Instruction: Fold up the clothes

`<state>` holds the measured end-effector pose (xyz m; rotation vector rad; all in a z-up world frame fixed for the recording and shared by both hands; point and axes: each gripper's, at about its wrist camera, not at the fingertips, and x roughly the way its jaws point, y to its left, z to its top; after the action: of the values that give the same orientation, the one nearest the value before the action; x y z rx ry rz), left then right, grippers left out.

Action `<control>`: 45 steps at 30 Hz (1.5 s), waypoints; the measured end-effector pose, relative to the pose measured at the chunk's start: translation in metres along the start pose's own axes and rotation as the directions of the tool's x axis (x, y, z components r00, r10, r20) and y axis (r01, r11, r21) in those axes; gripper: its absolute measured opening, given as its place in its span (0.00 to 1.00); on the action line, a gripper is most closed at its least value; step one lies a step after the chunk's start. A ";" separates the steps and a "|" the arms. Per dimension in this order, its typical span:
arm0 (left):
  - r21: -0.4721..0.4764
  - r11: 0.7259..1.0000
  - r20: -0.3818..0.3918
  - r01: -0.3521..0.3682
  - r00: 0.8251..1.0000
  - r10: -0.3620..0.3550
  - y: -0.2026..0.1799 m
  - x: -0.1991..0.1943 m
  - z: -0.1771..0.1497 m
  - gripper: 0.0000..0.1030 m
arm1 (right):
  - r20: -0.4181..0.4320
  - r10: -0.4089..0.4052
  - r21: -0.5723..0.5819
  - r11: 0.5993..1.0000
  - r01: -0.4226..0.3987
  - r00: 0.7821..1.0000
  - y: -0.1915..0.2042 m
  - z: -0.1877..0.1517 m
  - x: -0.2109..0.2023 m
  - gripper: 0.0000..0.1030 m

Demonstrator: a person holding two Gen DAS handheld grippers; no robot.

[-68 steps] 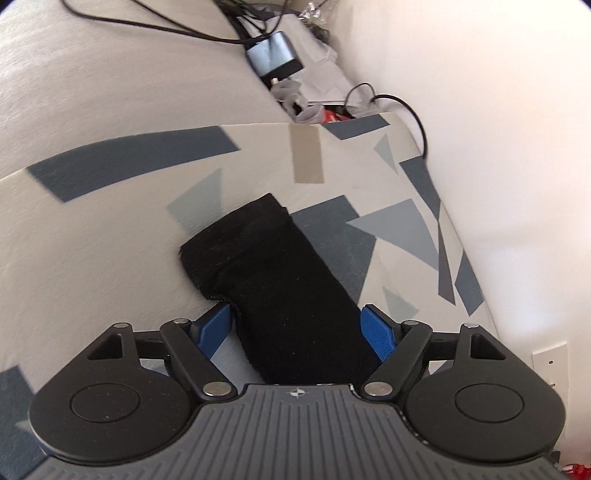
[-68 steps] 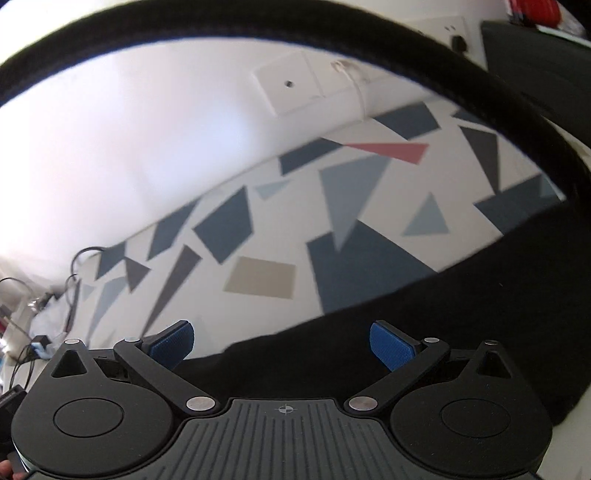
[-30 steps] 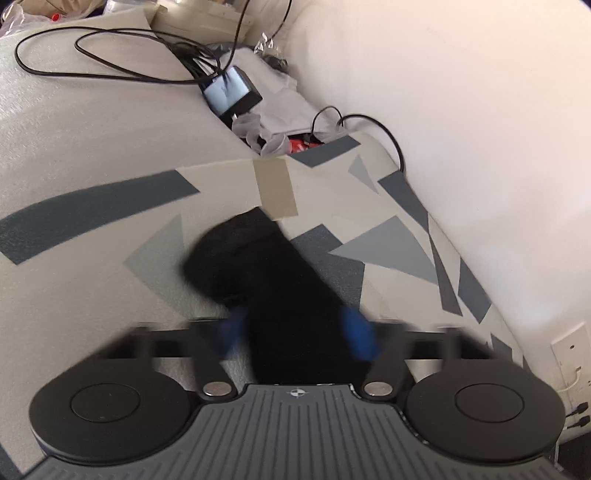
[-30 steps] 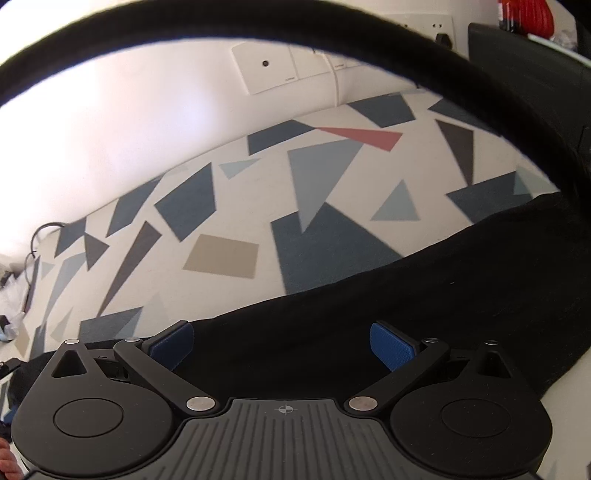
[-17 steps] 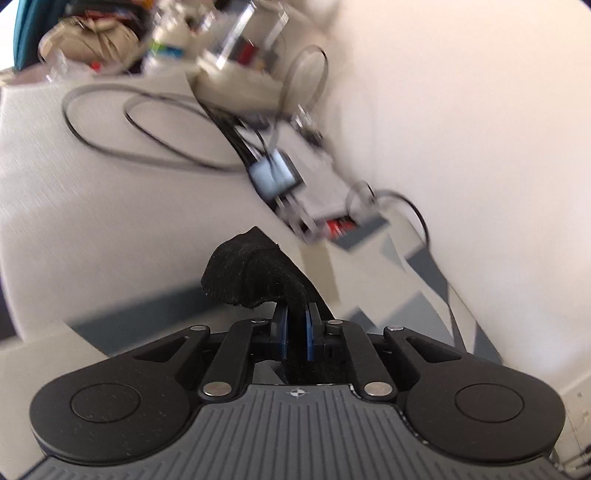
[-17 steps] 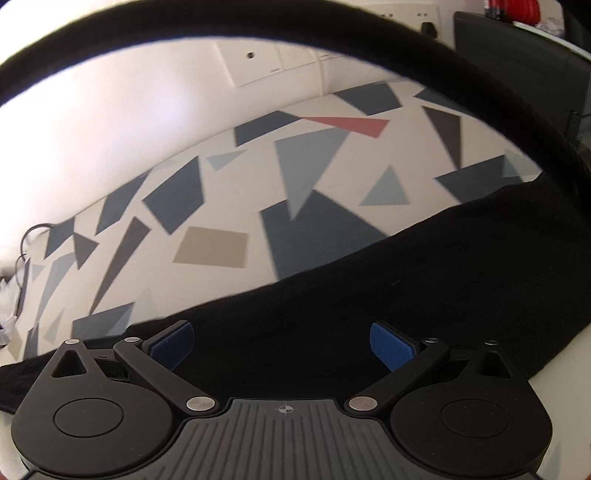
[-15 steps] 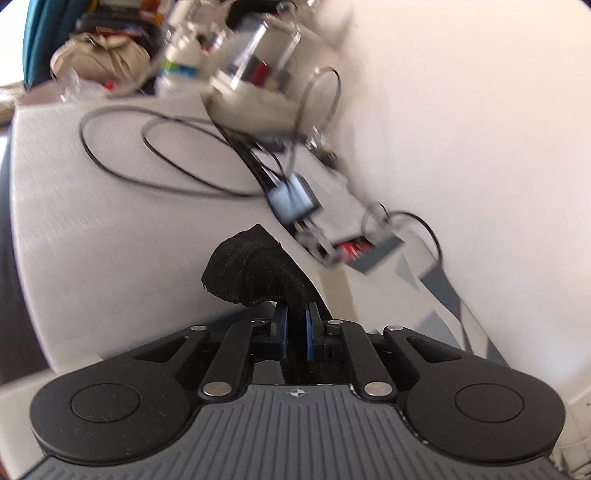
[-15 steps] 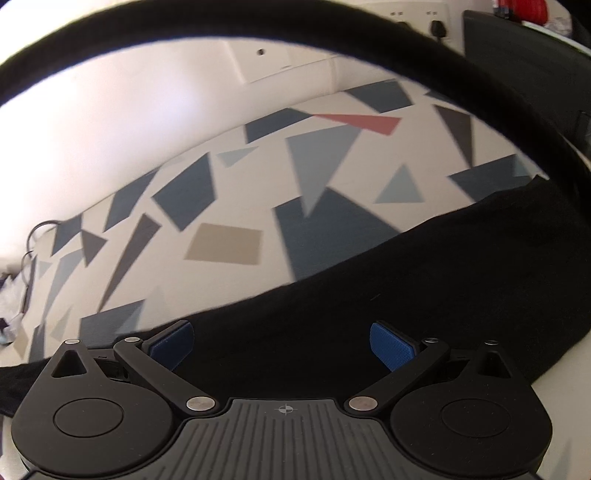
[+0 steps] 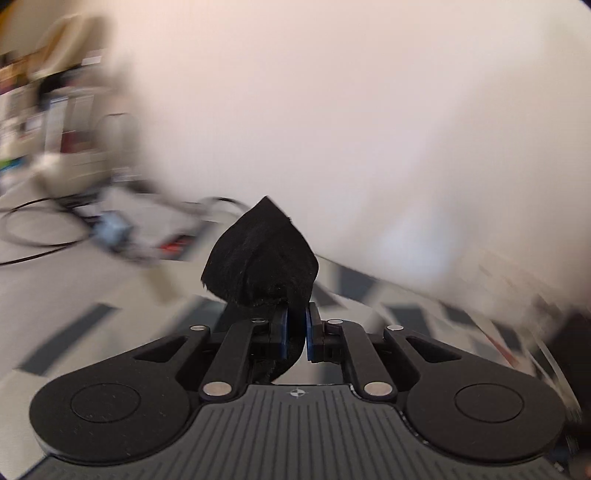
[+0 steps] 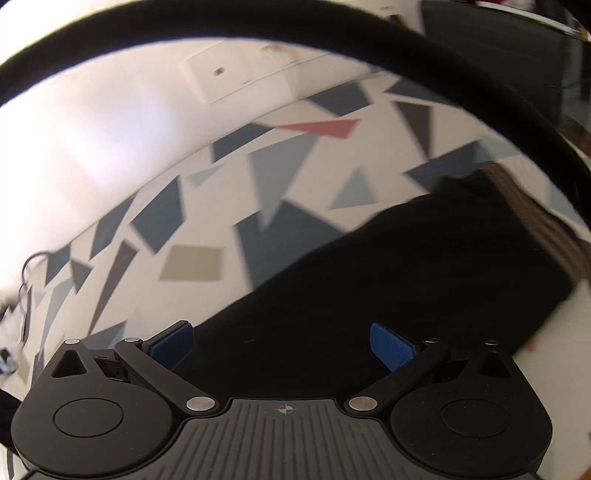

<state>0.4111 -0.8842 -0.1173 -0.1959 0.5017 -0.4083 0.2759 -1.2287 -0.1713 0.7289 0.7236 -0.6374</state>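
My left gripper (image 9: 295, 325) is shut on an end of the black garment (image 9: 264, 254) and holds it lifted above the patterned cloth; the fabric bunches up beyond the blue pads. In the right wrist view the black garment (image 10: 388, 280) lies spread on the white cloth with grey and blue triangles (image 10: 280, 166). My right gripper (image 10: 282, 343) is open and empty, low over the garment, with its blue pads (image 10: 391, 347) wide apart.
Black cables (image 9: 33, 229) and small clutter (image 9: 110, 230) lie at the far left by the white wall (image 9: 332, 110). Wall sockets (image 10: 236, 70) sit behind the table. A black band (image 10: 258, 22) arcs across the top of the right wrist view.
My left gripper closed on the garment's end, lifted it and swung to the right; the view is blurred. The right gripper stayed open over the garment, whose far end shifted.
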 end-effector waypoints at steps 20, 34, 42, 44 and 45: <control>0.306 0.935 -0.172 0.180 0.976 -0.131 -0.088 0.004 -0.060 0.80 | 0.040 0.024 -0.004 1.000 -0.024 0.999 -0.060 0.002 -0.024 0.99; -0.053 0.961 -0.421 -0.273 0.878 0.226 0.014 0.062 -0.058 0.82 | 0.002 0.020 -0.583 0.812 -0.015 1.000 0.044 -0.036 0.022 0.99; 0.043 0.961 -0.460 -0.275 0.848 0.263 0.004 0.070 -0.059 0.96 | -0.049 0.005 -0.506 0.862 -0.030 0.999 0.041 -0.041 0.029 0.99; 0.068 0.960 -0.467 -0.271 0.842 0.271 0.001 0.073 -0.061 0.99 | -0.041 0.009 -0.509 0.860 -0.029 0.999 0.043 -0.043 0.029 0.99; 0.080 0.959 -0.468 -0.271 0.839 0.276 0.000 0.074 -0.061 0.99 | -0.036 0.013 -0.508 0.861 -0.029 0.999 0.041 -0.043 0.030 0.99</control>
<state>0.4394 -0.9211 -0.2016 -0.0067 1.0024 -0.1716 0.3083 -1.1793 -0.2024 0.2539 0.8673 -0.3850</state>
